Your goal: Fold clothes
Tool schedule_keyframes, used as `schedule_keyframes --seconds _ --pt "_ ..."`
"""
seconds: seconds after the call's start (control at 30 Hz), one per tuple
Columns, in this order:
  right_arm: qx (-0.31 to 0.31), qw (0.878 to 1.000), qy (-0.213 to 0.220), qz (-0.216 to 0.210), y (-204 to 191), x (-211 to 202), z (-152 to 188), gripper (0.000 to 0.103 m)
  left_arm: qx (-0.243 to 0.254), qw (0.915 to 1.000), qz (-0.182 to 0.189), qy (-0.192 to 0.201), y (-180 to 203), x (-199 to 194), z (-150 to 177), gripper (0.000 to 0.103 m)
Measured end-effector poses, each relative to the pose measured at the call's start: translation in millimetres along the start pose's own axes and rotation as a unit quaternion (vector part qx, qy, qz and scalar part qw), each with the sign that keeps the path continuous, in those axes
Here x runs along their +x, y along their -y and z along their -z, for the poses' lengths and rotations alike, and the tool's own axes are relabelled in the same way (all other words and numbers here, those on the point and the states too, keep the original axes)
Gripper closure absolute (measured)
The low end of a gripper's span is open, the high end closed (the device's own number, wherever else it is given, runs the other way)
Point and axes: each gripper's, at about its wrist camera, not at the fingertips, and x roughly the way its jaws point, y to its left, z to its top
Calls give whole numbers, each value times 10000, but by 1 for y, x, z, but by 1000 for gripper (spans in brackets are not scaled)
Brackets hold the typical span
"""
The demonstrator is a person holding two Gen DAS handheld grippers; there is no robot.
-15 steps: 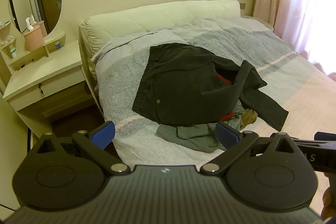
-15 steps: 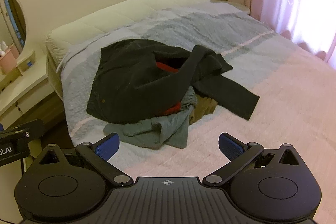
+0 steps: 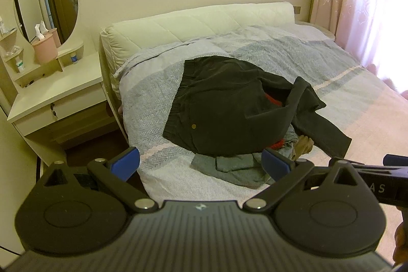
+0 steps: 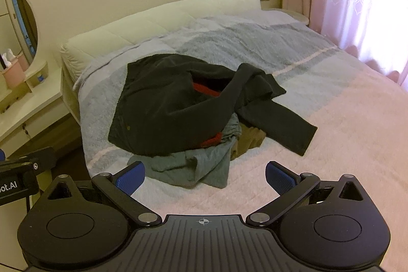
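Right wrist view: both tools, left tool [image 3: 201,165] and right tool [image 4: 205,176], gape wide, empty; black long-sleeved garment [image 4: 173,106] tops the pile straight ahead, sleeve trailing toward the bed's [image 4: 357,131] window-side edge, nearer the right tool.

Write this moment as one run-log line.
phase: approach | left gripper: open, empty | right gripper: open, empty | black jacket: unfolded atop clothes pile | bed: nothing folded

You read "AS" on right gripper [image 3: 382,185] body; "ot.AI" on left gripper [image 4: 15,184] body.
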Motion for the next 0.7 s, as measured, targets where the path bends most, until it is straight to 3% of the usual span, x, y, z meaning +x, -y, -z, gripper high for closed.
schedule_keyframes --seconds 0.7 --pt "-18 10000 -8 -60 4 2 -5 0 -37 9999 -8 -125 3 11 5 2"
